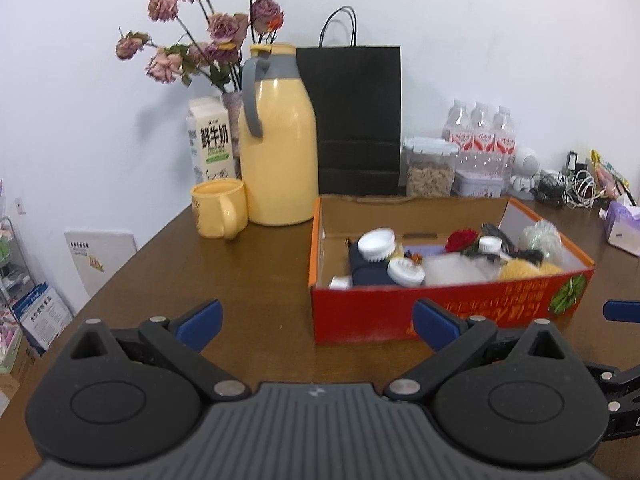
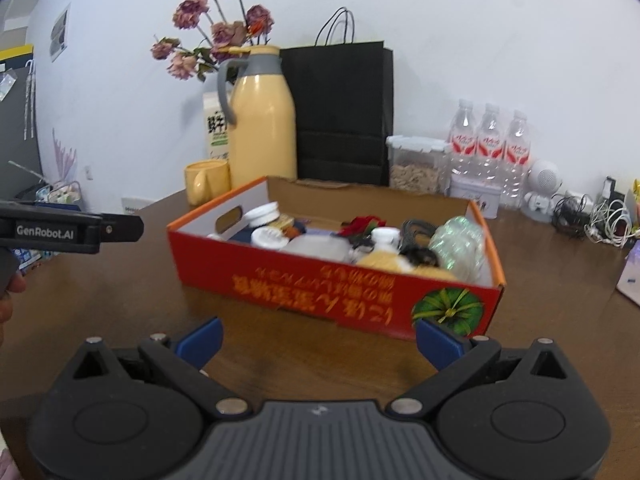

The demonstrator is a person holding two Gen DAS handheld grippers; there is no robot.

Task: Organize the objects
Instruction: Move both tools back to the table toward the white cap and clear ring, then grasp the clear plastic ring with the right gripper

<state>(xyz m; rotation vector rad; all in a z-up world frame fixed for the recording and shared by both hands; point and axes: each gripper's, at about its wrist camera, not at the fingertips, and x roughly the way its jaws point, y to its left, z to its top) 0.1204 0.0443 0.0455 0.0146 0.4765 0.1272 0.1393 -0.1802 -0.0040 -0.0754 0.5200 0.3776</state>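
Note:
A red and orange cardboard box sits on the brown table, filled with white-capped jars, a red flower, a yellow fluffy item, a crinkled clear bag and black cables. My left gripper is open, low over the table just before the box's near wall, with nothing between its fingers. My right gripper is open too, in front of the box's near corner, empty. The left gripper's black body shows at the left edge of the right wrist view.
Behind the box stand a yellow thermos jug, a yellow mug, a milk carton, dried roses, a black paper bag, a clear cereal container, three water bottles and a tin. Cables and a tissue pack lie at far right.

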